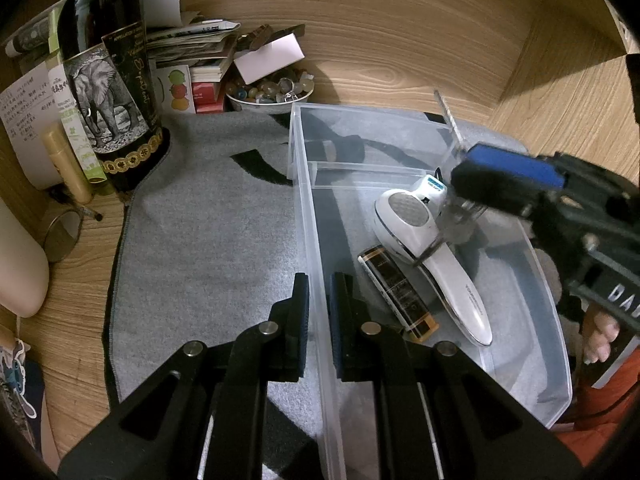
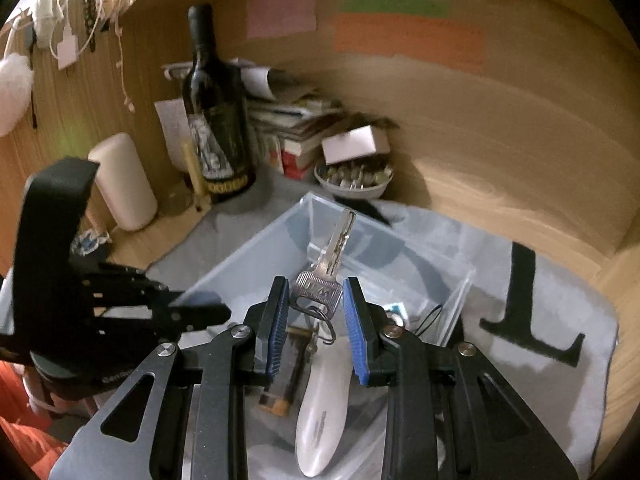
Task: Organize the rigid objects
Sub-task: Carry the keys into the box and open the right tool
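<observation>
A clear plastic bin [image 1: 316,264] sits on a grey cloth. My left gripper [image 1: 319,300] is shut on the bin's left wall, one finger on each side. Inside the bin lie a white handheld device [image 1: 424,240] and a black-and-gold lighter [image 1: 396,292]. My right gripper [image 2: 316,304] is shut on a silver key [image 2: 328,276] with a wire ring, held above the bin [image 2: 248,248] over the white device [image 2: 324,408] and the lighter [image 2: 280,392]. In the left wrist view the right gripper [image 1: 468,184] hangs over the bin's far right, the key [image 1: 450,120] pointing up.
A dark wine bottle [image 1: 108,80], a stack of papers and books [image 1: 196,56], and a bowl of stones [image 1: 272,92] stand at the back left. A cream cylinder [image 2: 124,180] stands left. A wooden wall [image 1: 400,40] curves behind. The grey cloth [image 1: 208,232] covers the table.
</observation>
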A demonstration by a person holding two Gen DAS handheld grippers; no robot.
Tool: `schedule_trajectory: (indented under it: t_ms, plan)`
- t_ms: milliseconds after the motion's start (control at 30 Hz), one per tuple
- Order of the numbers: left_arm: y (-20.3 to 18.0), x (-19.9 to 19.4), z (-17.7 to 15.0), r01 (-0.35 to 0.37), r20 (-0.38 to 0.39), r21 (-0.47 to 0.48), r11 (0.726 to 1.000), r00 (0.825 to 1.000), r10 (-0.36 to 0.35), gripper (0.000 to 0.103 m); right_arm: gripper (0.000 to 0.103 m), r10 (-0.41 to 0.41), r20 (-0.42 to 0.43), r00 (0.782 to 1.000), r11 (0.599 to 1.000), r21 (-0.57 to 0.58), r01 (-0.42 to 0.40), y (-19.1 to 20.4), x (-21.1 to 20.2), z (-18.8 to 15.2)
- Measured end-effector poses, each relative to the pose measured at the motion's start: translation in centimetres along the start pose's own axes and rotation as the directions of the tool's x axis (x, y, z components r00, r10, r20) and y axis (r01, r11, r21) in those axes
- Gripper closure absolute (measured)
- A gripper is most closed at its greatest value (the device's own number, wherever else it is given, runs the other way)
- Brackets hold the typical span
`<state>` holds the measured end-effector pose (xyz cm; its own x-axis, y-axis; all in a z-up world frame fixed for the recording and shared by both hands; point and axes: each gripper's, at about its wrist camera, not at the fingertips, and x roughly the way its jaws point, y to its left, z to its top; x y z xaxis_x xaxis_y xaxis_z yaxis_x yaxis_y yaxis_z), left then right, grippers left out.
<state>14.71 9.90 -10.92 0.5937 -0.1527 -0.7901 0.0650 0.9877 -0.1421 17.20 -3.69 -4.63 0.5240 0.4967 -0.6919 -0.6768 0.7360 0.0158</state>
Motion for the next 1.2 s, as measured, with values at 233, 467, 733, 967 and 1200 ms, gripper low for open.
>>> schedule_trajectory:
  t_ms: [233, 467, 733, 967, 1200]
  plan:
    - [0.0, 0.0, 0.0, 0.0, 0.0, 0.0, 1.0, 1.0, 0.0, 0.093, 0.077, -0.002, -0.053, 0.999, 1.0, -0.004, 0.002, 0.0, 1.0, -0.4]
    - [-0.1, 0.0, 0.0, -0.001, 0.0, 0.0, 1.0, 1.0, 0.001, 0.093, 0.074, -0.015, -0.032, 0.999, 1.0, -0.007, 0.015, 0.0, 0.0, -0.3]
    - [-0.1, 0.1, 0.0, -0.002, 0.0, 0.001, 1.0, 1.0, 0.002, 0.093, 0.064, -0.05, 0.038, 0.998, 0.998, 0.032, 0.048, -1.4, -2.9, -0.1]
    - [-0.3, 0.1, 0.1, -0.002, 0.0, 0.005, 1.0, 1.0, 0.002, 0.093, 0.06, -0.146, 0.075, 0.986, 0.984, 0.117, 0.137, -4.8, -5.7, -0.8]
    - [-0.3, 0.3, 0.2, 0.0, -0.002, 0.003, 1.0, 1.0, 0.0, 0.093, 0.06, -0.227, -0.014, 0.974, 0.952, 0.208, 0.224, -8.7, -5.7, -3.4]
